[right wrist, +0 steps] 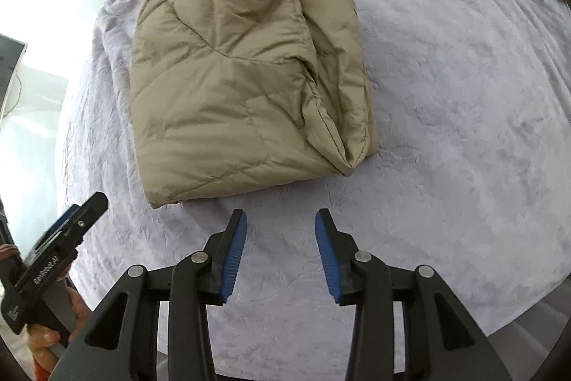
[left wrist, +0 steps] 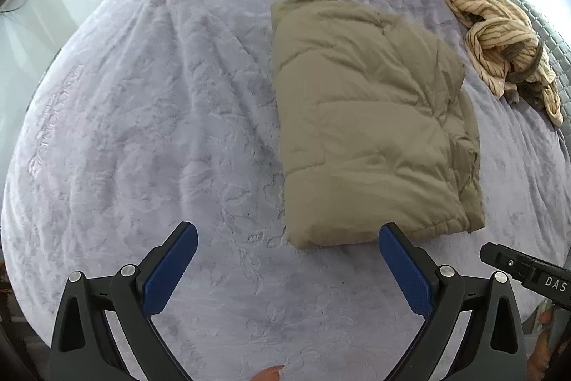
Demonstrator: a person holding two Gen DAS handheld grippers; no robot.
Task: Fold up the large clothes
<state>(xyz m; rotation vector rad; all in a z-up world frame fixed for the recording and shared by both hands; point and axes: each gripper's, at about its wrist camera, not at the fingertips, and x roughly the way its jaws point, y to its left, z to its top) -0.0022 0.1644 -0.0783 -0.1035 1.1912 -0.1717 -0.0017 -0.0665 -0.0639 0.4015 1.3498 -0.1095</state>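
Now the khaki padded jacket [left wrist: 374, 127] lies folded into a thick rectangular bundle on the pale lilac plush blanket [left wrist: 160, 131] that covers the bed. Its fabric is smooth, with quilted seams that run slantwise, and it looks puffy. In the right wrist view one folded layer sits on top and a rolled edge sticks out on the right side of the bundle.

The left gripper [left wrist: 287, 238] has its jaws wide apart with nothing between them; its right blue pad [left wrist: 403, 270] is in front of the near edge of the jacket. The right gripper [right wrist: 280, 220] has its jaws moderately apart, also empty, above the blanket just in front of the jacket.

On the black body of the right gripper the white letters "DAS" can be read in the left wrist view. The blanket carries an embossed word near its left edge, too faint to read. A striped tan garment [left wrist: 499, 45] lies crumpled to the right of the jacket, apart from it.
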